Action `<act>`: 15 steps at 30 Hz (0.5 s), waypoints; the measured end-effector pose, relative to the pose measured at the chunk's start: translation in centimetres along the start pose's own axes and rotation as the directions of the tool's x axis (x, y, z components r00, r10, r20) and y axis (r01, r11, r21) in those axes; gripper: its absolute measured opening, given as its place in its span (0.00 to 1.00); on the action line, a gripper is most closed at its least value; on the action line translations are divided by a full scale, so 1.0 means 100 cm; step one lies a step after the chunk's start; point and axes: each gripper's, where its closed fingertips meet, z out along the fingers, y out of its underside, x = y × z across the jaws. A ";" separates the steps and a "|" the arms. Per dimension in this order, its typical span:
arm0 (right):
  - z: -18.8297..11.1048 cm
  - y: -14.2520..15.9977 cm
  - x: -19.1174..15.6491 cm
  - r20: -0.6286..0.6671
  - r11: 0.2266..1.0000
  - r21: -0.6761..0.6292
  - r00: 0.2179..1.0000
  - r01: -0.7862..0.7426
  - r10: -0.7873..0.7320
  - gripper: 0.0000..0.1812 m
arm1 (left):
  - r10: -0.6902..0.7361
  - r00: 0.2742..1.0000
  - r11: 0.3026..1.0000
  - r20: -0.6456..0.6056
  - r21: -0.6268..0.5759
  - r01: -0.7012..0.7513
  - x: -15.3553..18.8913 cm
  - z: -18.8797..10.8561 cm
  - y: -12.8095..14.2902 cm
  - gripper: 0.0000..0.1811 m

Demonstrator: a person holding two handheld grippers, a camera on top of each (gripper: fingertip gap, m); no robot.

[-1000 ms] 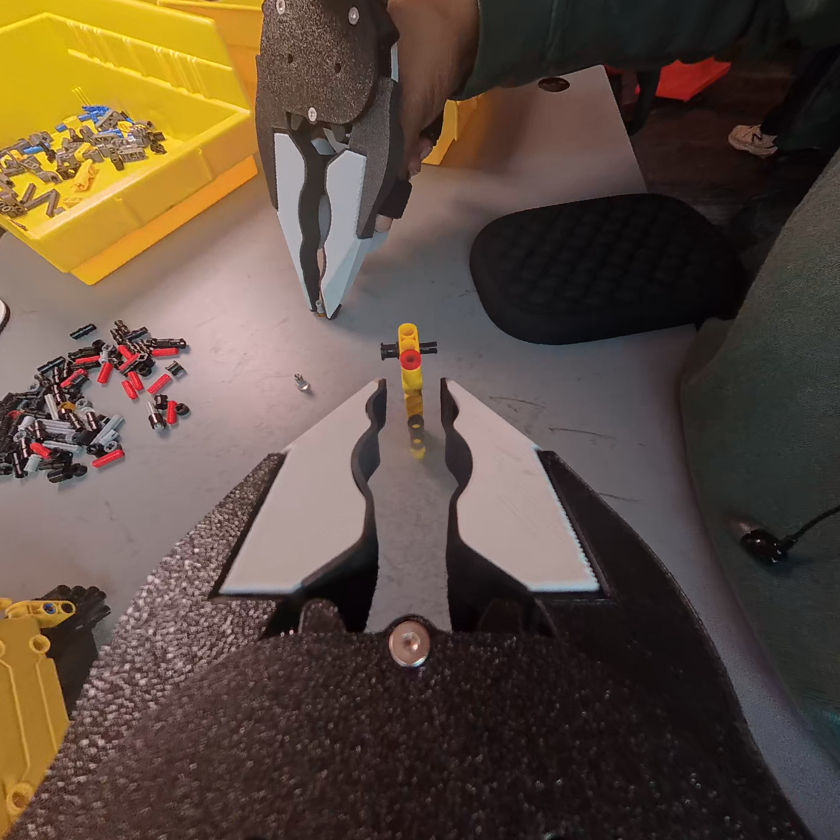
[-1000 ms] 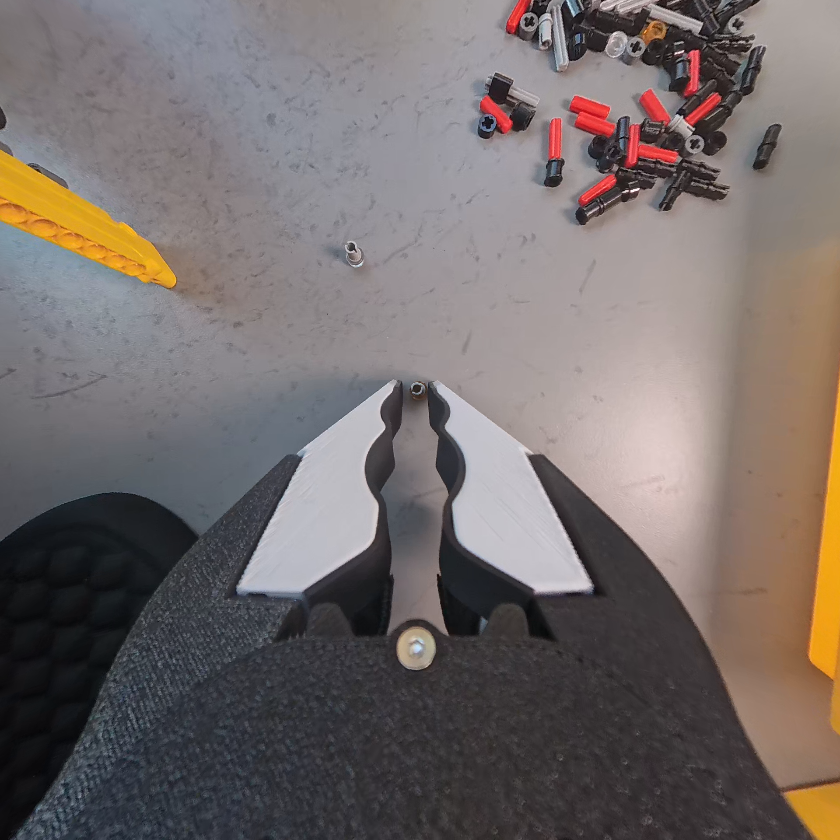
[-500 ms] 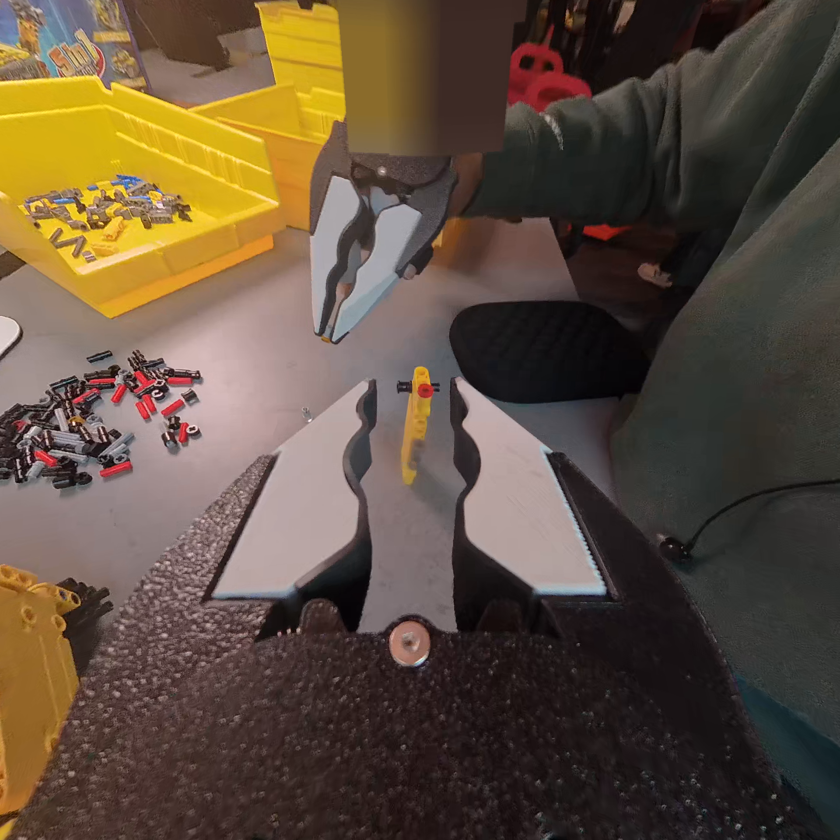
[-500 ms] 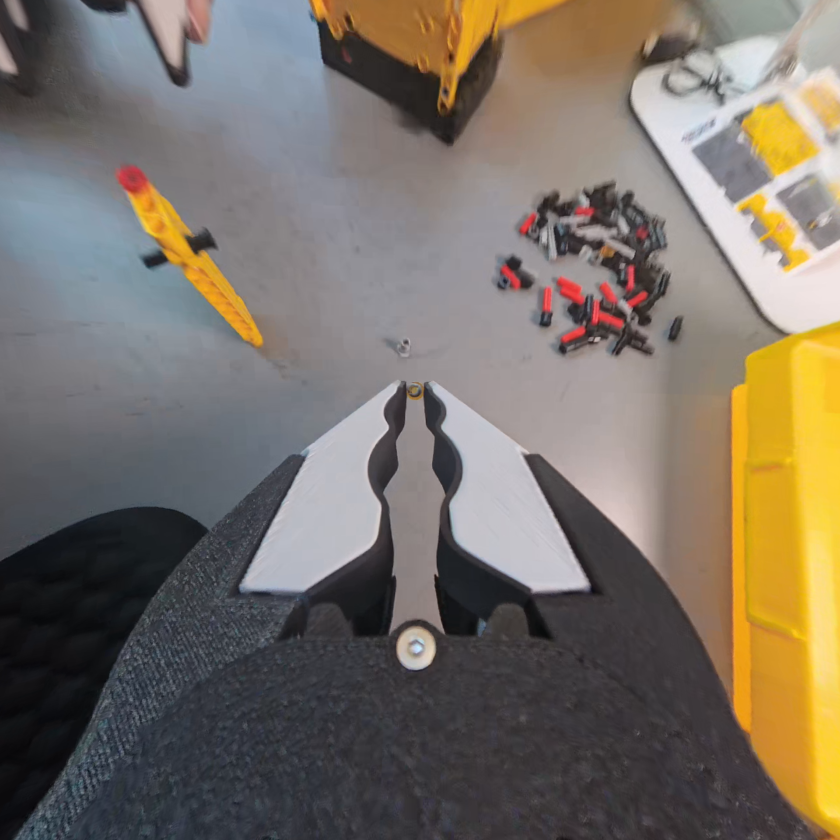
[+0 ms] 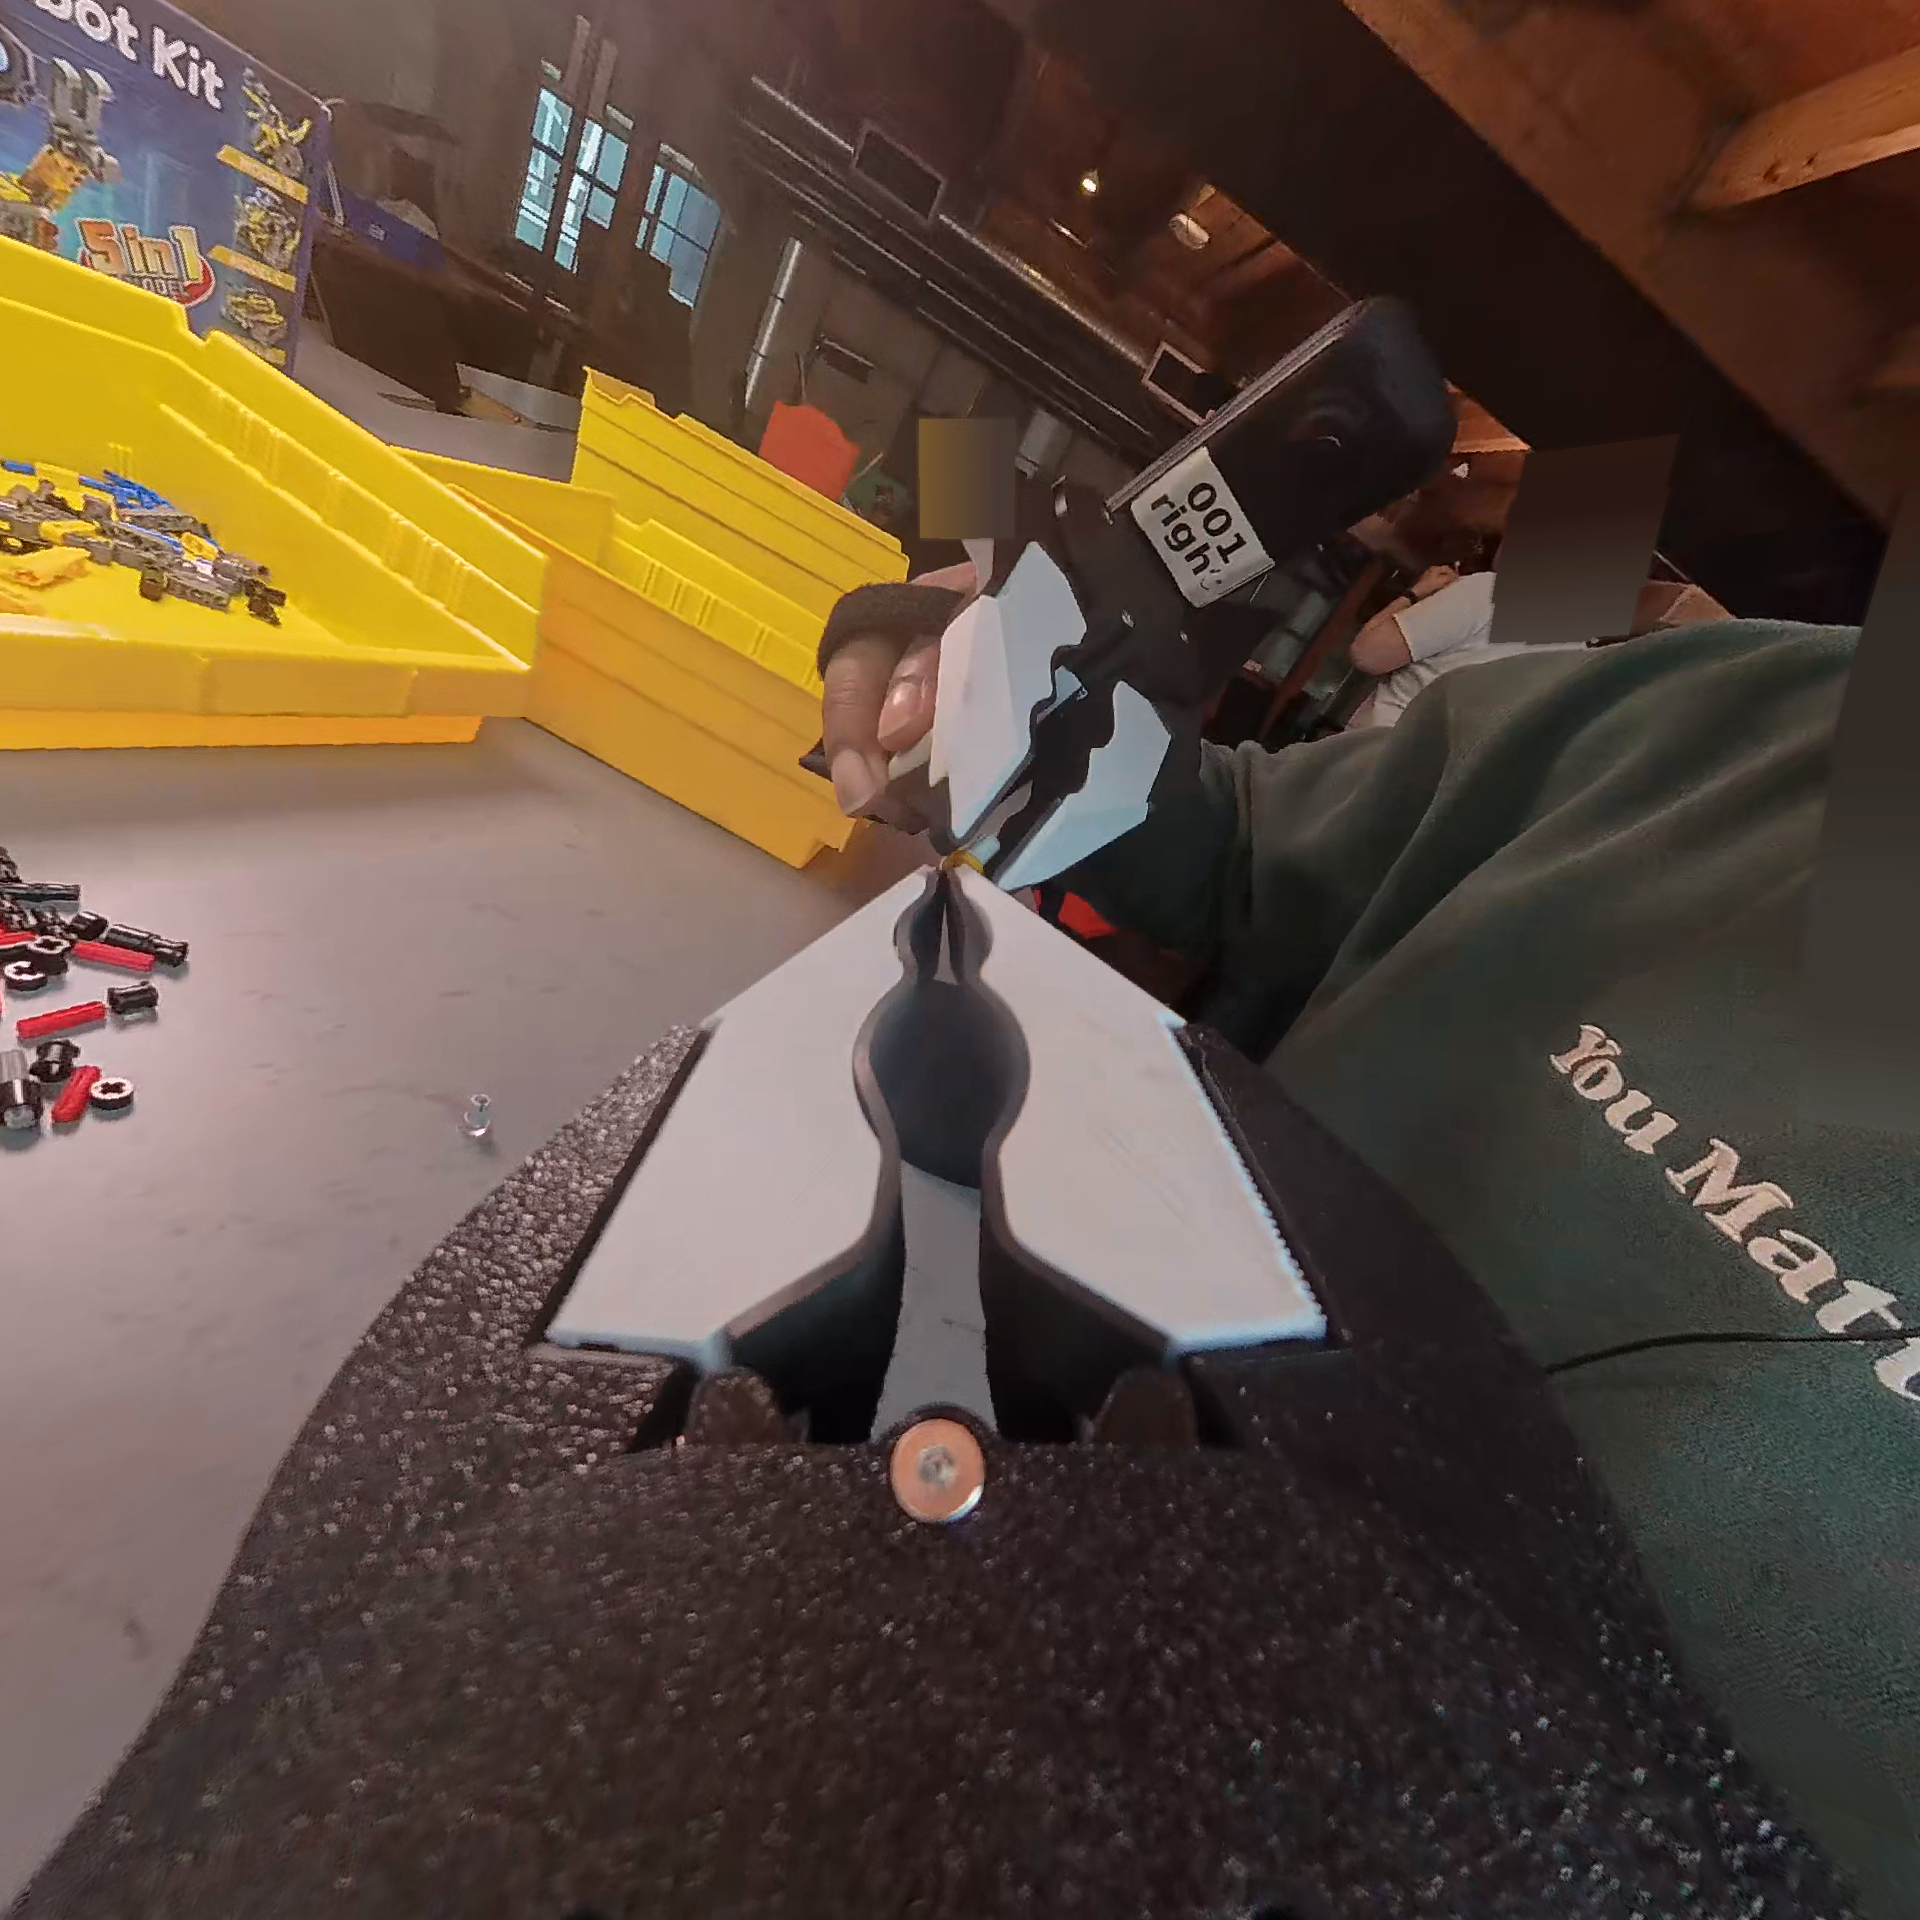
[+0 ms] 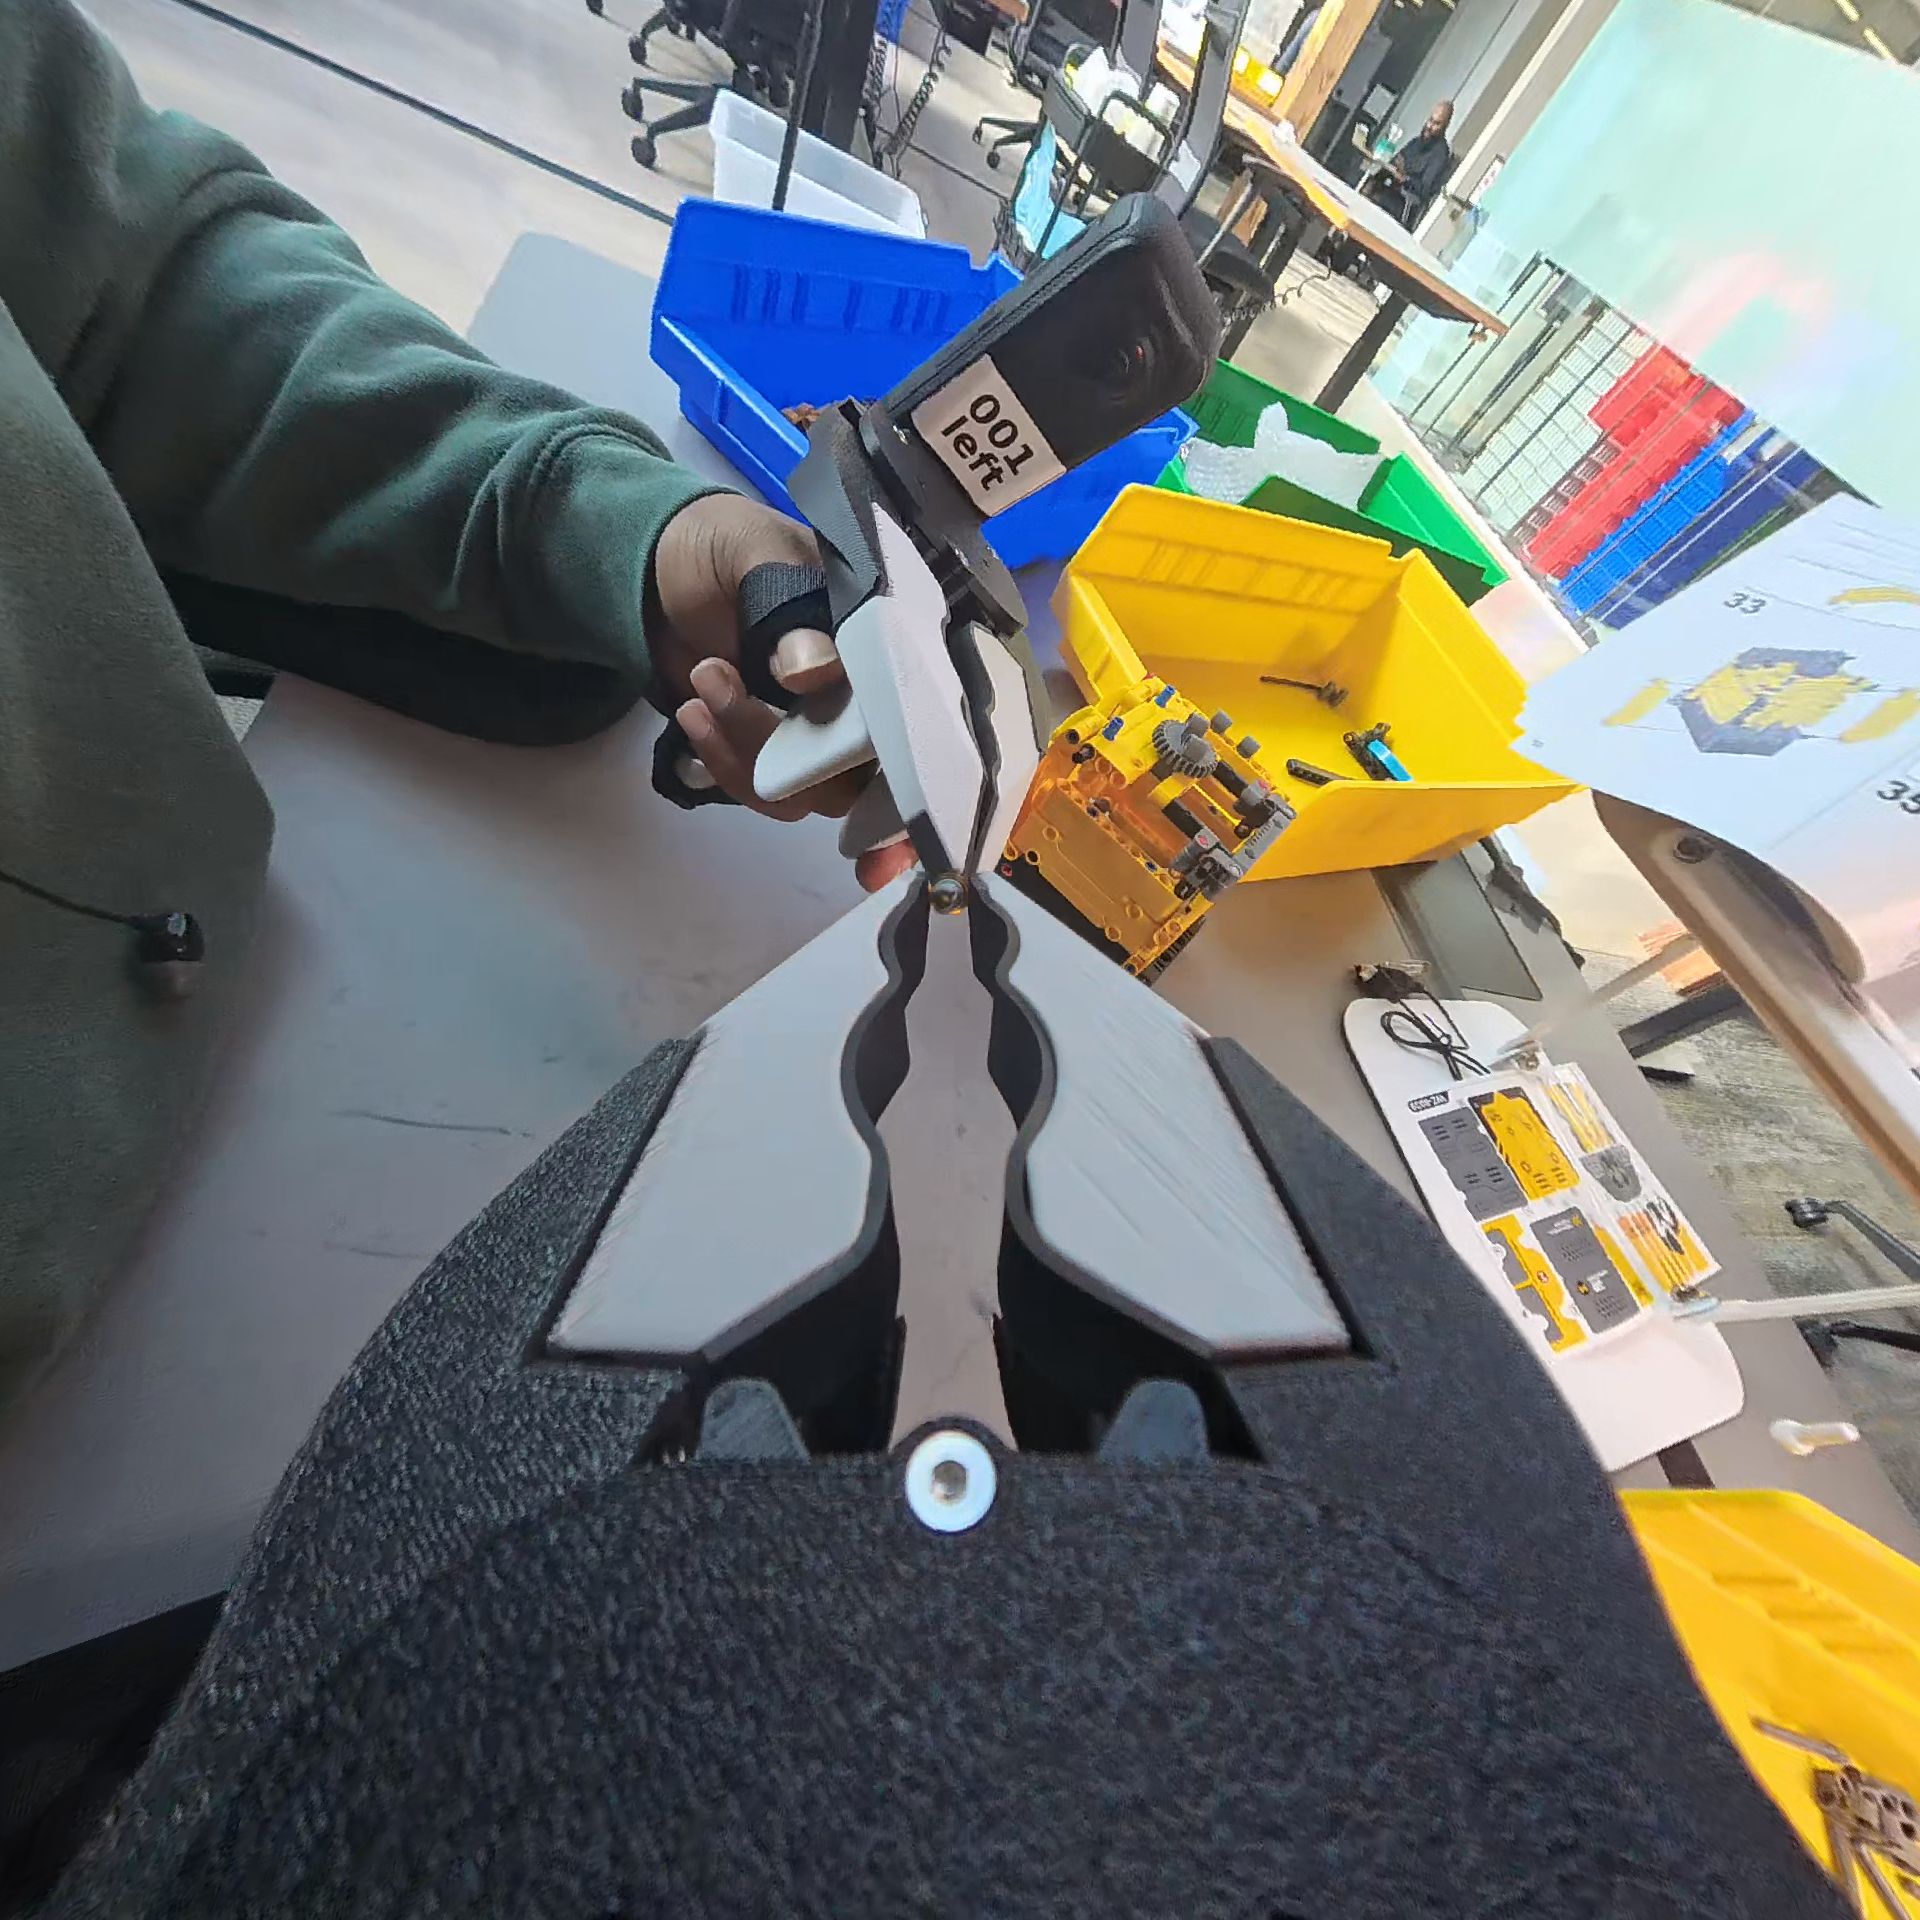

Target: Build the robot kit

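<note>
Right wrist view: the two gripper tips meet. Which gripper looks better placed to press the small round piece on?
Probably right: the right gripper pinches the small round piece at its very tips, up against the left gripper, which is shut on a yellow piece.

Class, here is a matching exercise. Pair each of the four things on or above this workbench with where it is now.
Things:
A. small silver piece
B. small round piece
C. yellow built model
D. red and black pins

Places:
1. heaped loose on the grey table
2. pinched at the tips of the right hand-held gripper
3. lying alone on the table
4. standing beside a yellow bin

Pairs: A-3, B-2, C-4, D-1
</note>
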 end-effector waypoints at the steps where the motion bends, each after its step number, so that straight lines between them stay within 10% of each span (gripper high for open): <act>1: 0.001 0.000 0.001 -0.001 1.000 -0.006 1.000 0.004 -0.004 0.04 | 0.005 1.000 1.000 0.003 0.005 -0.005 0.000 -0.001 -0.001 0.00; 15: 0.002 -0.007 0.007 -0.007 0.994 0.095 0.998 -0.055 0.056 0.04 | -0.126 0.987 0.989 -0.095 0.067 0.132 0.000 -0.006 -0.007 0.10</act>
